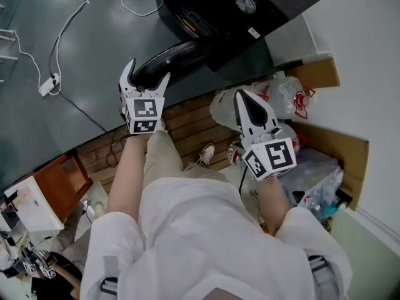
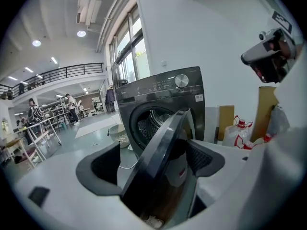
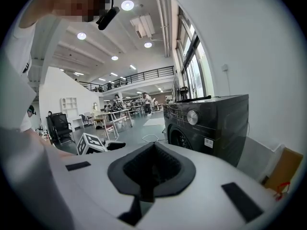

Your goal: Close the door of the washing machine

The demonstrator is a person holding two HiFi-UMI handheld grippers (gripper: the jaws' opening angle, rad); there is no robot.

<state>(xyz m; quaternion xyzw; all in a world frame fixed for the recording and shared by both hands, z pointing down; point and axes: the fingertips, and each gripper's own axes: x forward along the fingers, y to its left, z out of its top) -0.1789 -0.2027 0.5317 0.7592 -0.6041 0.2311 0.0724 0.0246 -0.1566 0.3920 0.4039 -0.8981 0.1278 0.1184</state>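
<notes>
The black washing machine (image 1: 237, 8) stands ahead with its round door (image 1: 172, 58) swung open towards me. My left gripper (image 1: 149, 72) is open and straddles the door's rim. In the left gripper view the door (image 2: 165, 143) runs edge-on between the two dark pads of the left gripper (image 2: 153, 159), with a gap on the left side, and the drum opening (image 2: 153, 123) shows behind. My right gripper (image 1: 245, 102) hangs shut to the right of the door and holds nothing. In the right gripper view the right gripper (image 3: 152, 169) has its pads pressed together, and the machine (image 3: 211, 123) sits beyond.
White plastic bags (image 1: 284, 95) and cardboard (image 1: 319, 74) lie right of the machine against the wall. A cable with a power strip (image 1: 49, 84) runs across the green floor. A laundry basket (image 2: 117, 134) stands left of the machine. I stand on wooden planks (image 1: 187, 120).
</notes>
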